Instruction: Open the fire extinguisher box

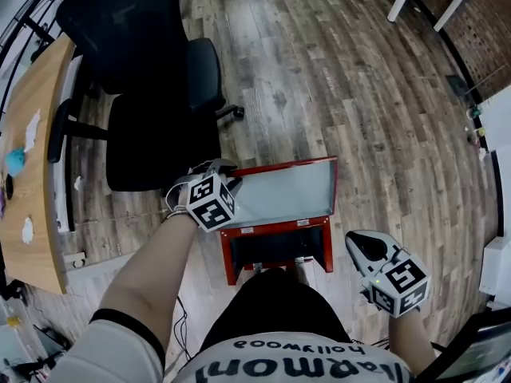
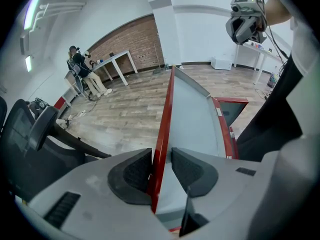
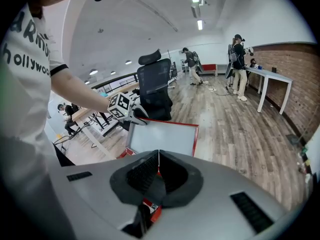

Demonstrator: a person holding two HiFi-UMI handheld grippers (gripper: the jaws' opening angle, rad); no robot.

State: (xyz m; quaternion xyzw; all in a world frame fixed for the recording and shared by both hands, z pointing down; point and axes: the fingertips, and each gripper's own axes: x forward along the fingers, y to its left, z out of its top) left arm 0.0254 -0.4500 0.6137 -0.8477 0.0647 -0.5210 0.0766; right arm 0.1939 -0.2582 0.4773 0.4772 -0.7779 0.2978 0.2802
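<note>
1. Wood-plank floor [image 1: 335, 78] fills the room, and the red fire extinguisher box [image 1: 227, 255] lies on it, directly in front of the person's legs
2. Its lid [image 1: 287, 190], red-framed with a pale panel, stands raised over the box's far edge
3. The left gripper [image 2: 161, 164] sits at the lid's left corner, its jaws clamped on the red frame edge with one pad on either side
4. The right gripper [image 3: 159, 156] hangs just to the right of the box, touching nothing, its jaws pressed together and empty
5. A black office chair [image 1: 160, 94] stands just beyond the box's left side, with a wooden desk [image 1: 36, 150] further left again
</note>
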